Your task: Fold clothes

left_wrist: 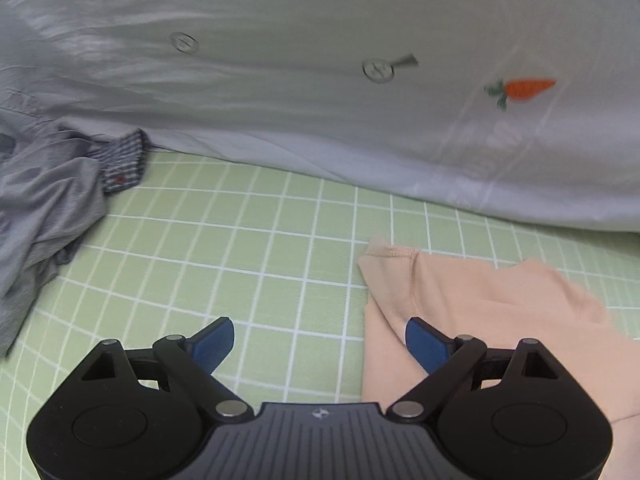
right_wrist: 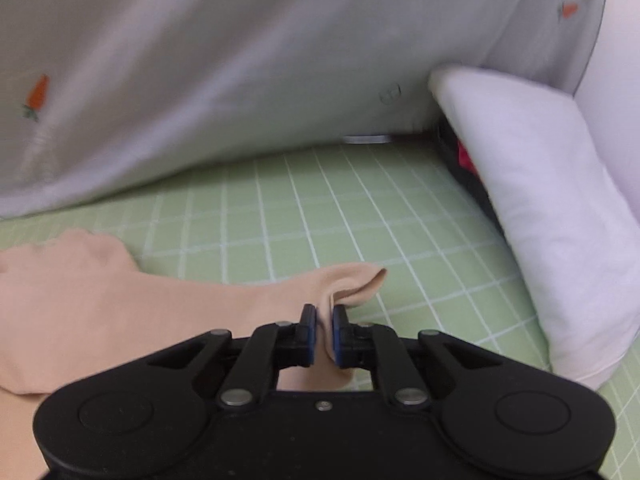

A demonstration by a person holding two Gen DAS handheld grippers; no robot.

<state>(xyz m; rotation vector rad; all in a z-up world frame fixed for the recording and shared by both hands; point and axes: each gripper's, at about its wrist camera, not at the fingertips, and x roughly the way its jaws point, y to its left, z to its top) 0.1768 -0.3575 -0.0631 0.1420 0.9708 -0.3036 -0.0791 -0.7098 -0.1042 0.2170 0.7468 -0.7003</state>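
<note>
Right gripper (right_wrist: 324, 334) clenched on peach garment (right_wrist: 120, 312) edge, for lifting fold. Left gripper (left_wrist: 320, 346) released, jaws wide, near other edge on green grid mat (left_wrist: 240, 240).

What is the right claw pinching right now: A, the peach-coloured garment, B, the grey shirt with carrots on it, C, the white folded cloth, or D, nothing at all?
A: in the right wrist view the right claw is shut on a raised fold of the peach-coloured garment, with fabric squeezed between its blue pads.
</note>
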